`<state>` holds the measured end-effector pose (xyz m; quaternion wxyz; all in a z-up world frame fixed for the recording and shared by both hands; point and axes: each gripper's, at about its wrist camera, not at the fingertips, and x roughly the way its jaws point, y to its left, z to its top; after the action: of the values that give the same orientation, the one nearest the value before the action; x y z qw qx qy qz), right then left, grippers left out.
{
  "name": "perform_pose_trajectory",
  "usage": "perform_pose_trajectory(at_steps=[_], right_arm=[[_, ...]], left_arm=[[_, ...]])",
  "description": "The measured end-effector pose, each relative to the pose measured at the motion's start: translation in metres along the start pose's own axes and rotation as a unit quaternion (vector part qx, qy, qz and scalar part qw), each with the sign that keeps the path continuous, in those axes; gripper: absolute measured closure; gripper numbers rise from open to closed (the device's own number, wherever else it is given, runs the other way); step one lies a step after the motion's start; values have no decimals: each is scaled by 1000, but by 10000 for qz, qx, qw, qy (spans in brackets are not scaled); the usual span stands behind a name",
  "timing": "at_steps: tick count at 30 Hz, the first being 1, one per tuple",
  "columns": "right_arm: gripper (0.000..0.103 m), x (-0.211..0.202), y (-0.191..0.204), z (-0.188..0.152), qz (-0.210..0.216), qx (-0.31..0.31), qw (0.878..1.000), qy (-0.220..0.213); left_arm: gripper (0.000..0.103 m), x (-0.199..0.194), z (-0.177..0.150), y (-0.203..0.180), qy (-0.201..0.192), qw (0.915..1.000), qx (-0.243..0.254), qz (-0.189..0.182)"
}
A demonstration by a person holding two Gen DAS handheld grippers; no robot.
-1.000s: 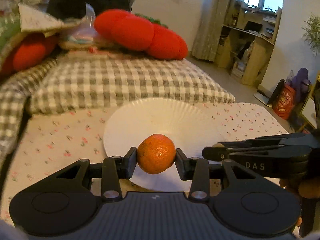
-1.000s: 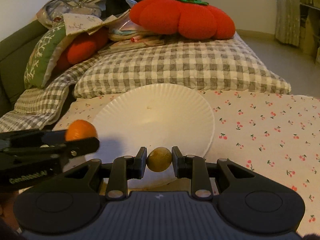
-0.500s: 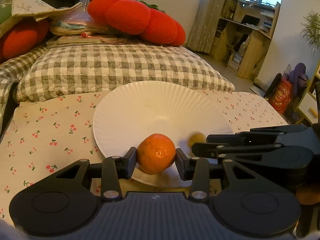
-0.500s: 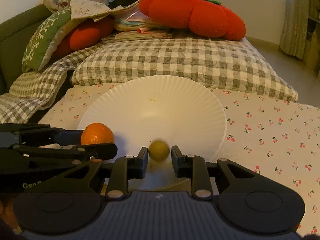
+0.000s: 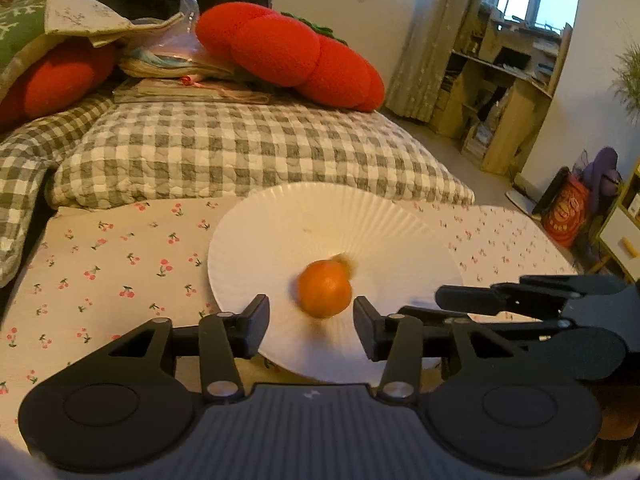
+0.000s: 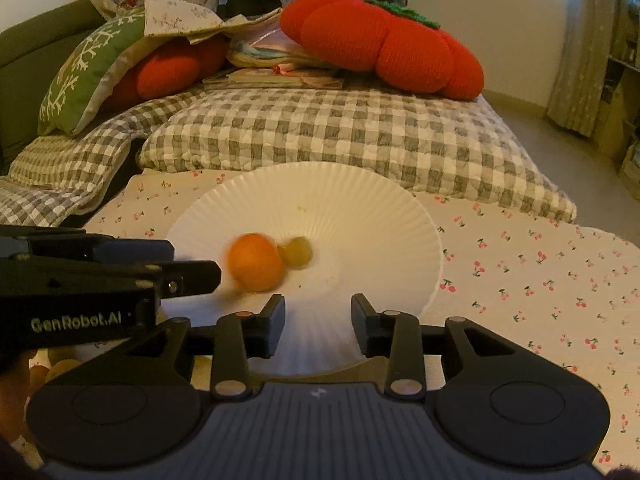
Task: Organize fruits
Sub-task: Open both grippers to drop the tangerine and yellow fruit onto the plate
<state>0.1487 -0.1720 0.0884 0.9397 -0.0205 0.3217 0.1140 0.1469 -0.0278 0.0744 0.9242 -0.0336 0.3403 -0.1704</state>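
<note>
Item one: a round white fluted paper plate point(image 5: 280, 240) point(image 6: 360, 208), which we find lying on a pale cloth printed with small red cherries point(image 5: 120, 256) point(image 6: 540, 272).

Item two: a round orange mandarin point(image 5: 325, 289) point(image 6: 256, 262), motion-blurred, which we place on the plate's near half.

Item three: a small yellow-green round fruit point(image 6: 297, 253), which we see touching the mandarin on its far right side in the right wrist view; in the left wrist view only a sliver of it point(image 5: 345, 259) shows behind the mandarin.

Item four: the left gripper point(image 5: 311, 316), black, its jaws spread wide and holding nothing; the mandarin sits just ahead of them, clear of both pads. Its arm point(image 6: 120, 276) crosses the lower left of the right wrist view.

Item five: the right gripper point(image 6: 318, 318), black, jaws likewise parted and empty, hovering over the plate's near rim. We see its fingers point(image 5: 500, 300) enter the left wrist view from the right.

Item six, behind the plate: a grey-and-white checked quilted cushion point(image 5: 240, 152) point(image 6: 340, 136), bearing a red tomato-shaped plush pillow point(image 5: 296, 56) point(image 6: 384, 44).
</note>
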Motion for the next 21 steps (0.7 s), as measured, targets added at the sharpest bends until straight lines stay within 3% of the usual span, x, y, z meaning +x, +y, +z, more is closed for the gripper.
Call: perform_pose_trajectory(at_steps=[7,13,21], right_arm=[[48,-25,7,1,-137,-25,9995,-280],[40,-48,19,-1,-189,-142,9980,-591],[29,-68,29,-8,-212,-192,9974,-656]], left_arm=[[54,-23,8,-6,-140,9999,-25,58],[49,-43,9,-9,-158,9996,-85,206],[43,-69,-4,-4,-143,9986,-195,479]])
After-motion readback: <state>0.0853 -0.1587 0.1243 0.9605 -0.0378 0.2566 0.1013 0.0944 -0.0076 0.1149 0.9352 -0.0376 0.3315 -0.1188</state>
